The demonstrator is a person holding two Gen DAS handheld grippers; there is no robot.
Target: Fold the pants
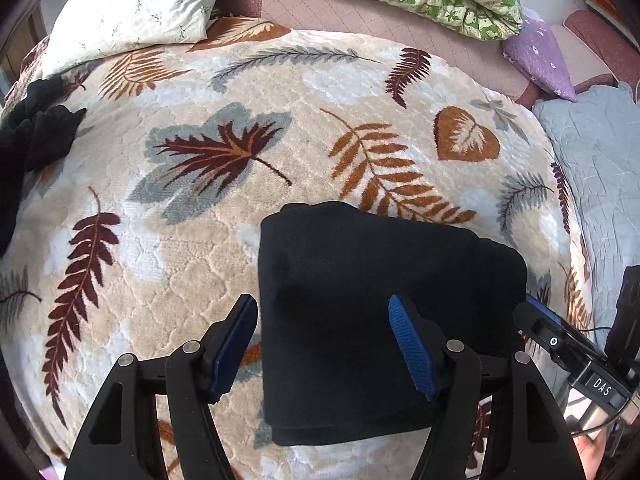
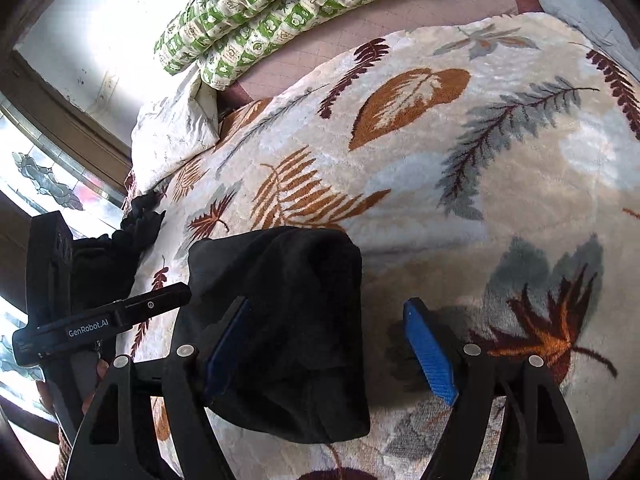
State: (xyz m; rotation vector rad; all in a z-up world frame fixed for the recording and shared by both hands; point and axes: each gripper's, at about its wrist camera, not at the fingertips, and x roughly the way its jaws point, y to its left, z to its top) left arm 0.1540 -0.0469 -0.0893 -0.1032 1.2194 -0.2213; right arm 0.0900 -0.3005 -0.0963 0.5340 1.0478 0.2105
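Black pants (image 1: 360, 312) folded into a compact bundle, lying on leaf-patterned blanket (image 1: 192, 240), left gripper (image 1: 324, 344) released with jaws spread above bundle's left part, right gripper (image 2: 332, 352) released at bundle's right edge, gripping nothing, second dark garment (image 1: 36, 136) well apart near white pillow (image 1: 140, 4)

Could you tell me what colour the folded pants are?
Black; the folded pants show best in the left wrist view.

Left wrist view: we look down, close, over our left gripper (image 1: 324, 344).
Right wrist view: same, over our right gripper (image 2: 332, 350).
Shared: folded pants (image 1: 360, 300), leaf blanket (image 1: 200, 240).
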